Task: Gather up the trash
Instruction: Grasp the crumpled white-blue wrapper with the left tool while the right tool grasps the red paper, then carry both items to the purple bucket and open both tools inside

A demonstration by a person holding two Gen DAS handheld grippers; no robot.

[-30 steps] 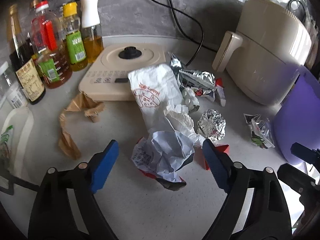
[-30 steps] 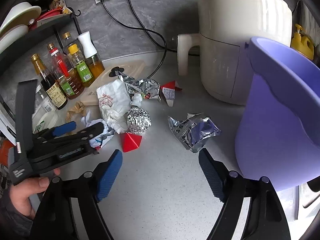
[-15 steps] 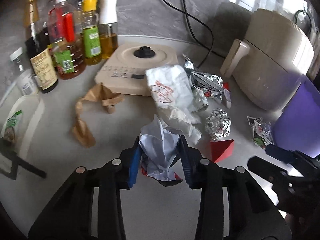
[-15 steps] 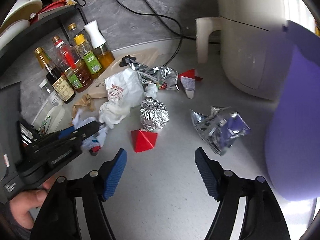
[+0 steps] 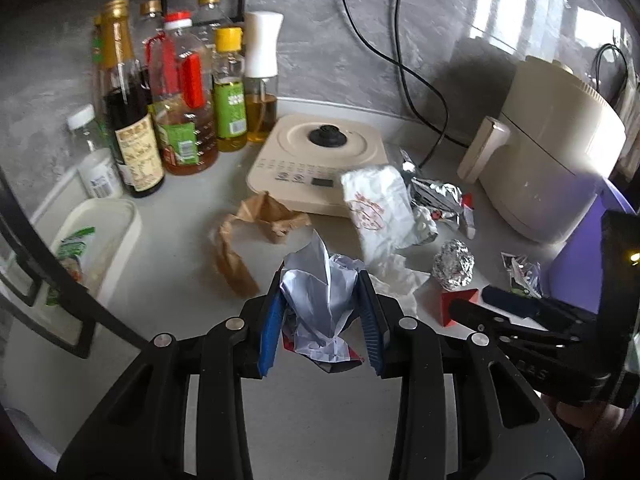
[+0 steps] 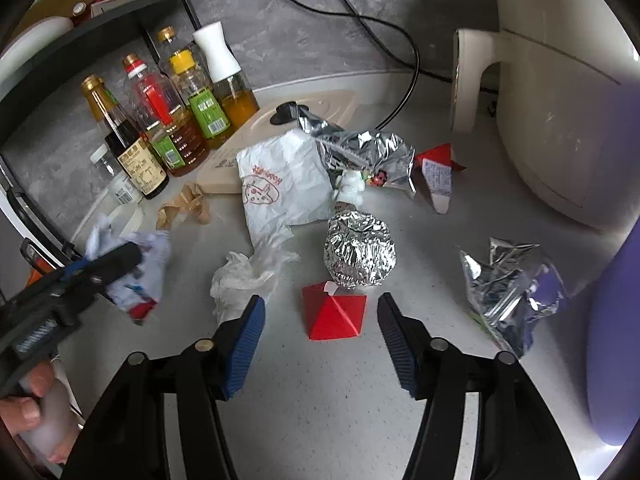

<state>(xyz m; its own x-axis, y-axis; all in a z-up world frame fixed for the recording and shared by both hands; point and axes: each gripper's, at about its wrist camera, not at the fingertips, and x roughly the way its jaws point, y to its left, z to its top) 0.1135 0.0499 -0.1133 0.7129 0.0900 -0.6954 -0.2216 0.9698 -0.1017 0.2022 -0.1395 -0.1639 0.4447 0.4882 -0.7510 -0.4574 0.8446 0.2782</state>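
Note:
My left gripper [image 5: 322, 320] is shut on a crumpled white paper wad [image 5: 320, 300] and holds it above the counter; it also shows in the right wrist view [image 6: 136, 272]. My right gripper [image 6: 320, 336] is open, its fingers either side of a red paper pyramid [image 6: 334, 312] on the counter. A foil ball [image 6: 360, 252] lies just behind the pyramid. A white printed bag [image 6: 280, 184], a crumpled white plastic wrap [image 6: 248, 276], a foil wrapper [image 6: 512, 292] and a brown paper scrap [image 5: 248, 236] lie around. A purple bin [image 6: 612, 340] stands at the right.
Several sauce bottles [image 5: 176, 112] stand at the back left beside a cream induction cooker [image 5: 320, 160]. A cream air fryer [image 5: 552, 160] stands at the back right, with black cables [image 5: 404, 72] behind. A white tray [image 5: 100, 248] sits at the left edge.
My left gripper closed on the crumpled paper wad and lifted it off the counter. My right gripper moved forward and down over the red pyramid, still open.

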